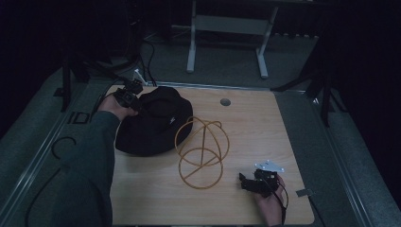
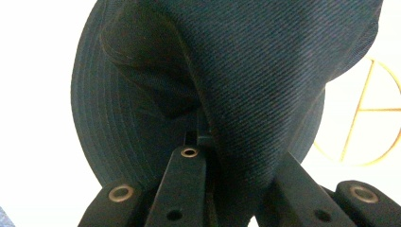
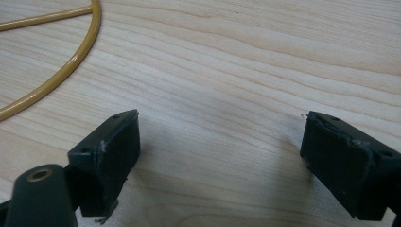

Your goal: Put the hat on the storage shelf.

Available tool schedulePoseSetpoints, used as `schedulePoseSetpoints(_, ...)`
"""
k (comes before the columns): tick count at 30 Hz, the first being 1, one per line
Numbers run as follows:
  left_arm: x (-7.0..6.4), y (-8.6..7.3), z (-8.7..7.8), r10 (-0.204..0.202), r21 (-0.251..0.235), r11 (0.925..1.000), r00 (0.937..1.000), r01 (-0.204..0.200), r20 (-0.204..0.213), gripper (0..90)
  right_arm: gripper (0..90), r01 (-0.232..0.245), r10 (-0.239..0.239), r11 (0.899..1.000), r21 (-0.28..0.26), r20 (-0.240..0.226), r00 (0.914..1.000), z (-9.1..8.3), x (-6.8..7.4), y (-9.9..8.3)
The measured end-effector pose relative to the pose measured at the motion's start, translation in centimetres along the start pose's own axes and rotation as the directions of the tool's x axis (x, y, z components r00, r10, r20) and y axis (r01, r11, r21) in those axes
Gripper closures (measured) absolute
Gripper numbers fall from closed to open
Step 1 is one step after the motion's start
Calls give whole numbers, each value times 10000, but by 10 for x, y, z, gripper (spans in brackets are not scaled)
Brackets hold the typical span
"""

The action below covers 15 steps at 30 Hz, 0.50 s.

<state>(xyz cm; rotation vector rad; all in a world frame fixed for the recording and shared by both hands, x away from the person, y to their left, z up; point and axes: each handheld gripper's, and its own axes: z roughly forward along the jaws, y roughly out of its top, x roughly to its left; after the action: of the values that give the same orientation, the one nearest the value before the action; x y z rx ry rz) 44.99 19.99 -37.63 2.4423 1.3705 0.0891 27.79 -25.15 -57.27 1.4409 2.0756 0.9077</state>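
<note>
A black bucket hat lies on the left half of the wooden table. My left gripper is at the hat's far left edge, shut on a fold of its dark fabric, which rises between the jaws in the left gripper view. A yellow wire hat stand made of rings sits in the middle of the table, touching the hat's right side. My right gripper rests low near the front right of the table, open, with bare wood between its pads. One yellow ring curves past its upper left.
A round grommet hole sits near the table's far edge. A small grey tab lies at the right edge. The legs of a white desk frame stand on the floor beyond the table. Black cables trail at the left.
</note>
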Motion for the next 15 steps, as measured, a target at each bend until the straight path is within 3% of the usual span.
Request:
schedulePoseSetpoints(8,-5,-1,-13,395,127,9991,9992,-394,-65,867,126,3,-3,10000,-1,-2,10000,0,0,0)
schedulePoseSetpoints(15,-10,-6,-26,753,0,9972,9970,-753,149,866,126,7,-7,10000,-2,-2,10000,0,0,0)
